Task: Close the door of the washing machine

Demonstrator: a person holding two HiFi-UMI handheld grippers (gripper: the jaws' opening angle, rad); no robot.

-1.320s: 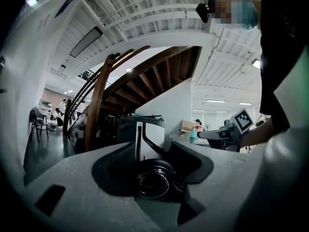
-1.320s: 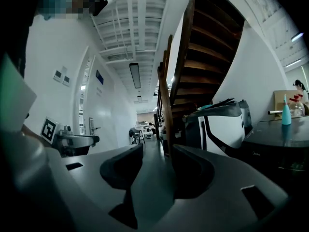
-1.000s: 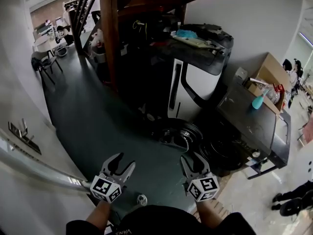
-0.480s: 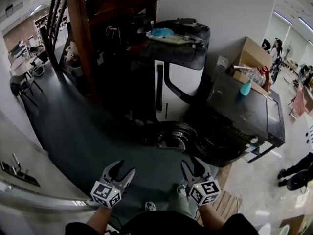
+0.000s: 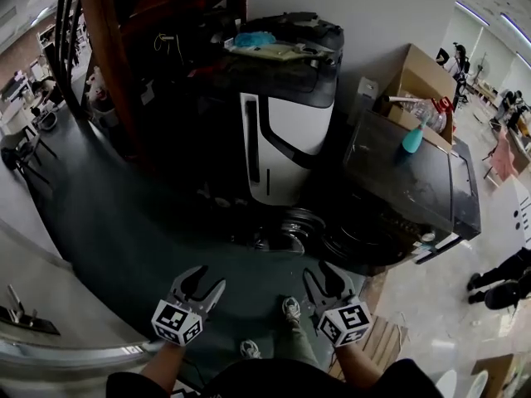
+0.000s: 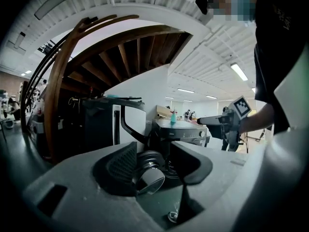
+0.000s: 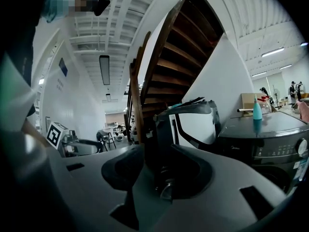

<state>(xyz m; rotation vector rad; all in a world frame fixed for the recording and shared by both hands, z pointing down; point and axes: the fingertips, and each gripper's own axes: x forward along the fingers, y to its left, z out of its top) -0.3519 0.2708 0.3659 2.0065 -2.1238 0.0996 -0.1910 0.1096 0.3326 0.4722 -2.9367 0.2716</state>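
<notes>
The dark front-loading washing machine [image 5: 415, 181] stands at the right, its round door [image 5: 292, 229] swung open to the left of the drum opening [image 5: 361, 243]. Both grippers hang low in the head view, short of the machine and touching nothing. My left gripper [image 5: 203, 280] is open and empty; in the left gripper view the door [image 6: 150, 172] shows between its jaws, still far off. My right gripper [image 5: 323, 279] is open and empty too, its jaws having just been closing a little. The washing machine [image 7: 270, 134] fills the right side of the right gripper view.
A black-and-white appliance [image 5: 282, 131] with clutter on top stands left of the washer. Behind it rises a wooden stair post [image 5: 104, 48]. A cardboard box [image 5: 423, 81] and a teal bottle [image 5: 412, 139] sit at the washer's top. My shoe [image 5: 290, 309] and a wooden pallet [image 5: 386, 338] lie below.
The view has swung right and drawn nearer to the washer, which now sits closer to the middle. Both grippers have advanced with it. A shoe has come into view between them.
</notes>
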